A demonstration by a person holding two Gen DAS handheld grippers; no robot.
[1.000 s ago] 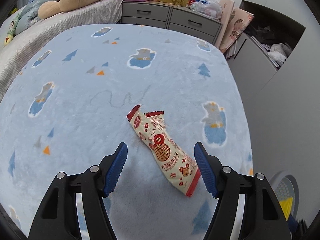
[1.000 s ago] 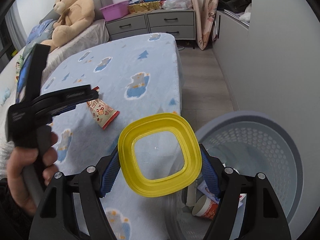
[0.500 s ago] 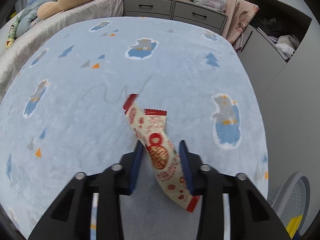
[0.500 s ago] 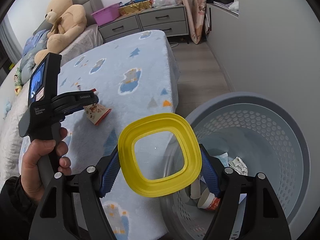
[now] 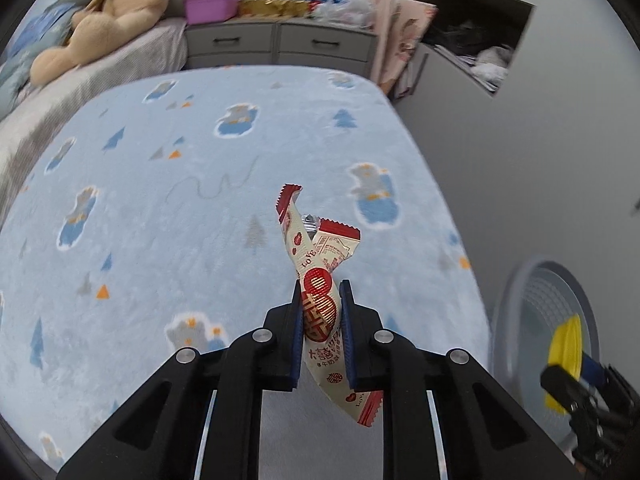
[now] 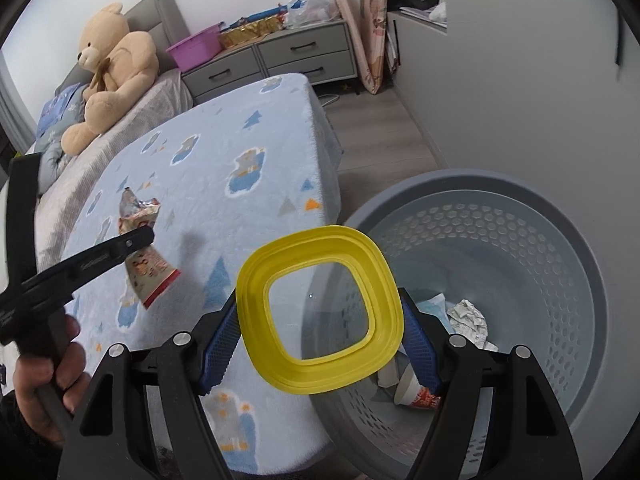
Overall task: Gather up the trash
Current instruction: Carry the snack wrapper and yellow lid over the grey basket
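My left gripper (image 5: 320, 312) is shut on a cream and red snack wrapper (image 5: 316, 264) and holds it lifted above the blue blanket (image 5: 160, 200). The wrapper also shows in the right wrist view (image 6: 140, 240), hanging from the left gripper (image 6: 136, 240). My right gripper (image 6: 320, 320) is shut on a yellow square lid (image 6: 320, 312) with a clear centre, held beside the rim of the grey perforated bin (image 6: 560, 280). The bin (image 5: 536, 304) and yellow lid (image 5: 566, 344) also show at the right of the left wrist view.
The bin holds crumpled paper (image 6: 468, 316) and a cup (image 6: 412, 392). A teddy bear (image 6: 112, 72) sits on the bed's far side. Grey drawers (image 6: 304, 60) with a purple tub (image 6: 196, 48) stand behind. A grey wall (image 6: 520, 80) runs on the right.
My left gripper closed on the wrapper and lifted it off the blanket. My right gripper moved with the lid toward the bin.
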